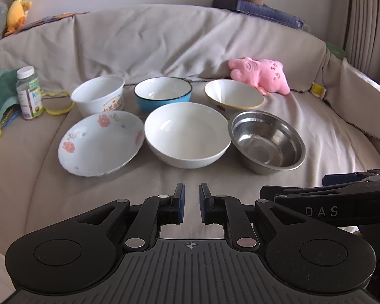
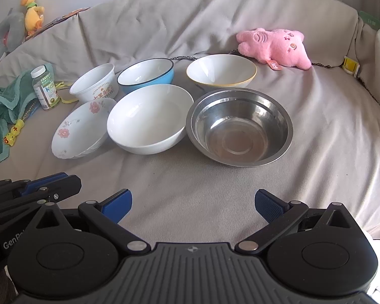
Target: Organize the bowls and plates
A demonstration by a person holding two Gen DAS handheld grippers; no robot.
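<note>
Bowls are sitting in two rows on a cloth-covered sofa point(image 1: 164, 40), straight ahead of both hand-held grippers. Nearest the left gripper point(image 1: 191, 197), whose fingers are drawn almost together on nothing, are lying a flowered dish point(image 1: 101, 143), a large white bowl point(image 1: 186, 134) and a steel bowl point(image 2: 239, 126); the three are sitting just beside one another. Behind them are standing a printed white tub point(image 1: 98, 96), a blue bowl point(image 1: 162, 93) and a yellow-rimmed bowl point(image 2: 221, 71). The right gripper point(image 2: 193, 204) is hanging with fingers spread wide and empty, the steel bowl directly ahead. A pink plush toy point(image 2: 274, 48) is resting beyond, a bottle point(image 1: 28, 92) off to the left.
</note>
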